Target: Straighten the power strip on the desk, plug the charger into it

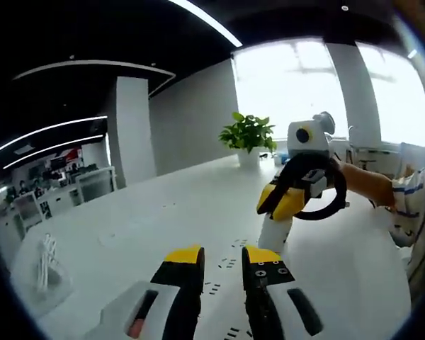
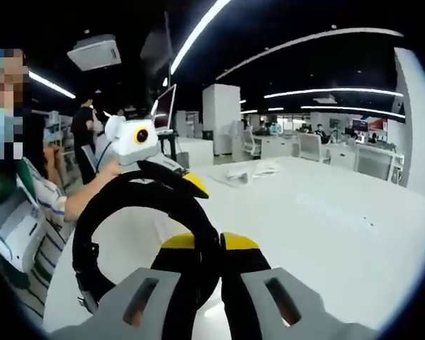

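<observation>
White desk (image 1: 163, 212) (cable (image 2: 127, 205) in right gripper (image 2: 209, 244))

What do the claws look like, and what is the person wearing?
Each claw has two black jaws with yellow tips on pale grey bases: the left claw, the right claw. A white box with a yellow-ringed lens sits on top. The person's sleeve is white with dark stripes.

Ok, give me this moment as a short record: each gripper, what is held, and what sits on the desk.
left gripper: open, holding nothing, above the desk
right gripper: shut on black cable loop
desk: white, long
potted plant: at the desk's far end
white cord bundle: lying on the desk
white block: just below the right gripper, identity unclear
</observation>
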Action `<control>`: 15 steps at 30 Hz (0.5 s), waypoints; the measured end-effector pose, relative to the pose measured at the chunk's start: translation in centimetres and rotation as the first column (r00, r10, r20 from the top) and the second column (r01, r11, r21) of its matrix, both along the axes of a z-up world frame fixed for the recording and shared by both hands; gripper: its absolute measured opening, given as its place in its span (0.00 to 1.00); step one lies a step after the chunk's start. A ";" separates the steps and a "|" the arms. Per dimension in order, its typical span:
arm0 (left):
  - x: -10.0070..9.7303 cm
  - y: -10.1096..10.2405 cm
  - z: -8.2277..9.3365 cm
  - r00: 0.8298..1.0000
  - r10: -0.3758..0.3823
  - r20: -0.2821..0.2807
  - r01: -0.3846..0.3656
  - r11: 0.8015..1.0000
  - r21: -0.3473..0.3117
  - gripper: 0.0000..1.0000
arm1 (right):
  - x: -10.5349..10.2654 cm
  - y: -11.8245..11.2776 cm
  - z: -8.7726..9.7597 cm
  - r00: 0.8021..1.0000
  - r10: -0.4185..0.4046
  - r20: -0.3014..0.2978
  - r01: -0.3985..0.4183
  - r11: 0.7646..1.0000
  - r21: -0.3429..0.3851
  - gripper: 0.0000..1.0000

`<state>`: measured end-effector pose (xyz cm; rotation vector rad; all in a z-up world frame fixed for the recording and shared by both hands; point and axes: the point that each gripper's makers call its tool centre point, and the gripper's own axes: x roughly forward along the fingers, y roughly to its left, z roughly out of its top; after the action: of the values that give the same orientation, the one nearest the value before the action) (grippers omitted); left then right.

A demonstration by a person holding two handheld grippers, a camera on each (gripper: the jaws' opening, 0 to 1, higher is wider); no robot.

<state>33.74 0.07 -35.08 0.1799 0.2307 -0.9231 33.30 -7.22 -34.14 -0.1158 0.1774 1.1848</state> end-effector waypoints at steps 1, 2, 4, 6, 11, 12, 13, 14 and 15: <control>0.0 0.0 0.0 1.000 0.000 0.001 0.000 1.000 0.001 0.21 | 0.0 0.1 0.0 1.000 -0.002 0.002 0.002 1.000 -0.005 0.08; 0.0 0.1 0.1 1.000 0.002 0.002 -0.002 1.000 0.001 0.21 | -0.1 0.4 0.0 1.000 0.002 0.023 -0.001 0.999 -0.035 0.08; 0.1 0.1 0.2 1.000 0.004 0.004 -0.004 1.000 -0.004 0.21 | -0.1 0.7 0.0 0.999 -0.003 0.038 0.006 0.998 -0.067 0.08; 0.1 0.0 0.3 1.000 0.003 0.001 -0.003 1.000 -0.016 0.21 | -0.3 1.1 -0.1 0.998 -0.007 0.061 0.013 0.995 -0.100 0.08; -0.2 -0.4 0.0 1.000 -0.011 -0.002 0.011 1.000 -0.007 0.21 | -0.7 1.5 -0.3 0.992 -0.021 0.126 0.044 0.982 -0.185 0.08; -0.3 -0.5 0.0 1.000 -0.012 -0.001 0.012 1.000 -0.004 0.21 | -0.6 1.3 -0.3 0.995 -0.010 0.103 0.028 0.984 -0.174 0.08; -0.3 -0.5 -0.1 1.000 -0.015 -0.001 0.015 1.000 0.001 0.21 | -0.5 1.0 -0.3 0.999 0.002 0.054 0.005 0.991 -0.131 0.08; -0.3 -0.5 -0.2 1.000 -0.017 -0.003 0.017 1.000 0.005 0.21 | -0.3 0.7 -0.2 0.998 0.010 0.054 -0.004 0.993 -0.115 0.08; -0.3 -0.5 -0.3 1.000 -0.016 -0.004 0.016 1.000 0.008 0.21 | -0.2 0.4 -0.2 0.999 0.007 0.033 -0.004 0.995 -0.096 0.08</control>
<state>33.43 -0.41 -35.36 0.1879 0.2367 -0.9387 33.12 -6.84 -34.38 -0.2204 0.2055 1.1791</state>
